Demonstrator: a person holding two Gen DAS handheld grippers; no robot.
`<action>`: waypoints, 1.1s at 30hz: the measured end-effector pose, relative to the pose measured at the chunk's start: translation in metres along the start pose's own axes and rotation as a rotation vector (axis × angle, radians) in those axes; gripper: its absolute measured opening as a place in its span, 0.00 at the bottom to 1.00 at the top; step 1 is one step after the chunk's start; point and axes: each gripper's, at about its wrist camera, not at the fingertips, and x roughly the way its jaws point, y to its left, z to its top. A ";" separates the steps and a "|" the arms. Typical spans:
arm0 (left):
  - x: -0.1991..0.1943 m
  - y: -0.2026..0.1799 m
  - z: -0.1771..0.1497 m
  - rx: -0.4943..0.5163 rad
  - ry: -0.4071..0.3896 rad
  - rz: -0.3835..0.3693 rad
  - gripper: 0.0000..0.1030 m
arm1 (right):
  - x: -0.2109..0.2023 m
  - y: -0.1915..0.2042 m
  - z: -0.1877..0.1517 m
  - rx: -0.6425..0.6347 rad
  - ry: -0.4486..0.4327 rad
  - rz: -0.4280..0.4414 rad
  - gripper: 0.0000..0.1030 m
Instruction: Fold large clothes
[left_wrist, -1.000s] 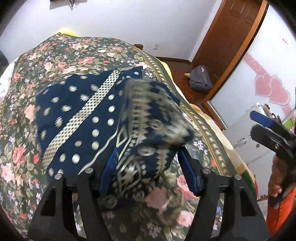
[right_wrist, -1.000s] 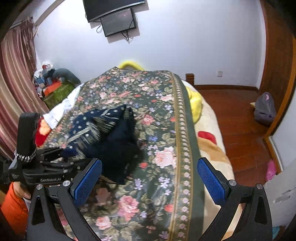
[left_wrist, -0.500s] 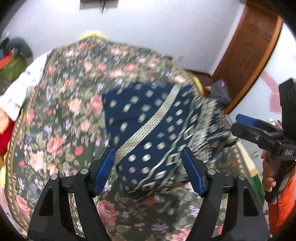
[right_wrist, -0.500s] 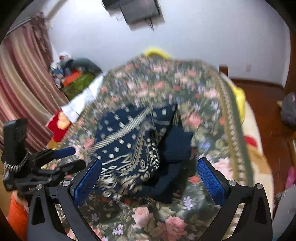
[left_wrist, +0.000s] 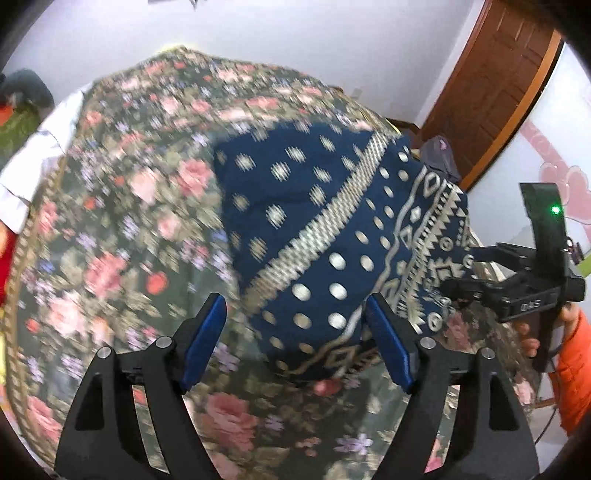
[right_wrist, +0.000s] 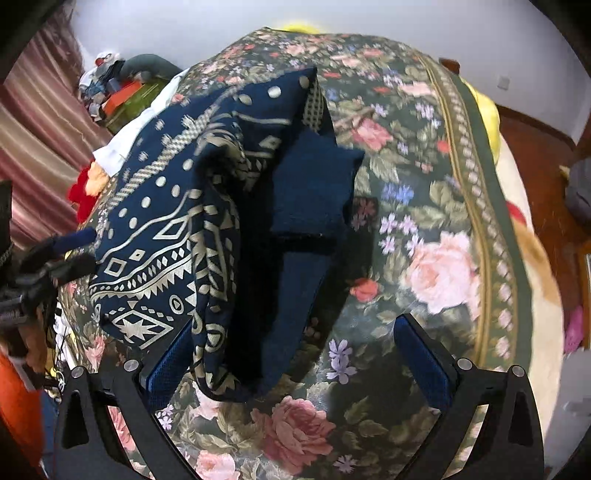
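Observation:
A navy garment with cream dots, bands and geometric print lies folded on the floral bedspread. My left gripper is open and empty, its blue pads either side of the garment's near edge. My right gripper is open too, just in front of the garment, whose plain navy inner layers show. In the left wrist view the right gripper sits at the garment's right edge. In the right wrist view the left gripper is at the garment's left edge.
The bed fills both views; its bordered right edge drops to a wooden floor. A brown door and a grey bag are at the right. Curtains and piled items stand left of the bed.
The left gripper let go of the lifted cloth, which now lies flat on the folded garment. Both grippers moved in close to the garment's near edges, staying open.

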 end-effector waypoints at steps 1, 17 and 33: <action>-0.004 0.004 0.003 -0.002 -0.014 0.000 0.75 | -0.004 -0.001 0.003 0.011 -0.007 0.014 1.00; 0.075 0.066 0.034 -0.313 0.078 -0.320 0.88 | 0.067 -0.028 0.061 0.240 0.104 0.361 1.00; 0.113 0.077 0.046 -0.381 0.066 -0.470 0.71 | 0.077 -0.005 0.079 0.204 0.060 0.474 0.53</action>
